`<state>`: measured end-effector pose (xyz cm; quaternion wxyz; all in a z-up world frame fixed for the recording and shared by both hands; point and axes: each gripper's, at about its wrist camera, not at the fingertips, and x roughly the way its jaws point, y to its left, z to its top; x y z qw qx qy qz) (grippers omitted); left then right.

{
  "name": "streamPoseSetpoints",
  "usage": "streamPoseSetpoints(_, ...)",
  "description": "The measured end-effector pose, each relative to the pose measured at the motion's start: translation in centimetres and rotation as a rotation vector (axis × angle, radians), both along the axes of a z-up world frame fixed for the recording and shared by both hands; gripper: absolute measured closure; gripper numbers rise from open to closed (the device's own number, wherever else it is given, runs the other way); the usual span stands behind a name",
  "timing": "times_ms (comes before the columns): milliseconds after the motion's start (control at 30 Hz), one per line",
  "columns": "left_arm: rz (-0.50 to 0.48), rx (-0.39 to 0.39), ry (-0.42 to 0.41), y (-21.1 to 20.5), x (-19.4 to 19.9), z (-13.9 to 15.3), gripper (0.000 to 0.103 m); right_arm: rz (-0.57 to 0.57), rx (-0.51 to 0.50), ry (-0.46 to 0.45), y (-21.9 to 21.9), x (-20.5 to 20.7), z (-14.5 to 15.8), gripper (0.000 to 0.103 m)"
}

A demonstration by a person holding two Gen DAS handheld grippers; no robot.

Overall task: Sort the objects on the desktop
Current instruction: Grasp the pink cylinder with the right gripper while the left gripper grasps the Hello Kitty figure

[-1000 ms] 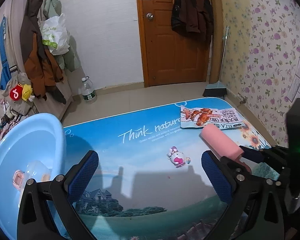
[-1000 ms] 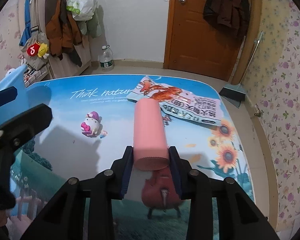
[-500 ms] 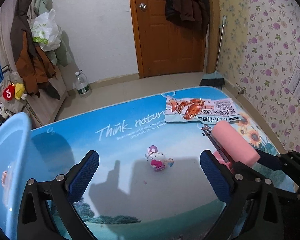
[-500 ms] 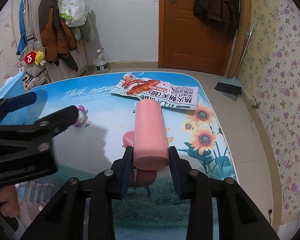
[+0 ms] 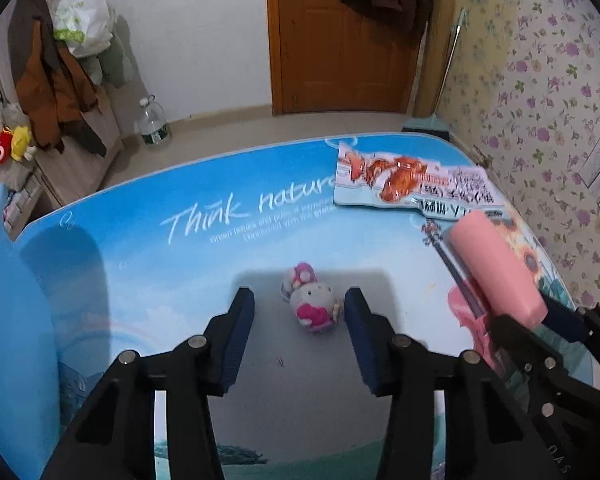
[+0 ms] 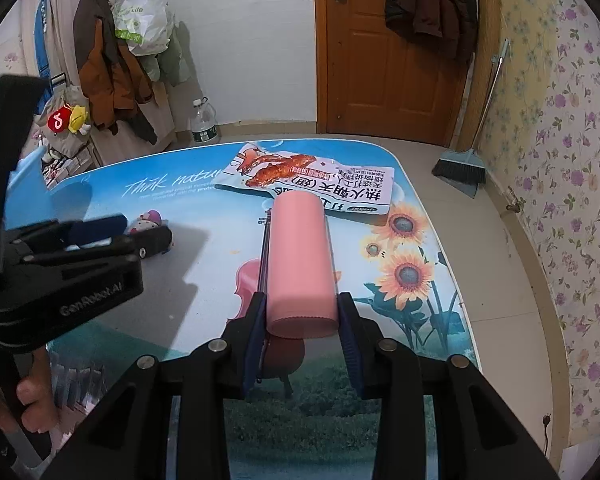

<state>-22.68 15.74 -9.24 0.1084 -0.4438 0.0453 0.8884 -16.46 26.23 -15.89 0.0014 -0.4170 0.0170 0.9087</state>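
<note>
L gripper (image 5: 299, 312) jaws closing w/ small plush kitty toy (image 5: 310, 304) between them, right pad about touching, left pad apart. R gripper (image 6: 300, 316) jaws clamp pink cylinder (image 6: 300, 264) above tabletop (image 5: 180, 248). Snack packet (image 5: 412, 184) at 1 o'clock of toy, blue basin (image 5: 8, 320) at 9.

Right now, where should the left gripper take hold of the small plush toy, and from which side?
Grip the plush toy across its round white-and-pink body, coming down from above and behind, as the left gripper is placed. The toy lies flat on the table, head away, body widest between the fingers. The jaws are closing with the toy between them, pads not yet pressing.
</note>
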Motion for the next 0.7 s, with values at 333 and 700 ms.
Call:
streamPoseSetpoints(333, -0.014, 0.017, 0.004, -0.2, 0.0, 0.0, 0.081, -0.010, -0.006, 0.011, 0.0, 0.1, 0.2, 0.067)
streamPoseSetpoints(700, -0.020, 0.034, 0.099, -1.0, 1.7, 3.3, 0.081, -0.038, 0.002, 0.089, -0.3, 1.1, 2.8, 0.067)
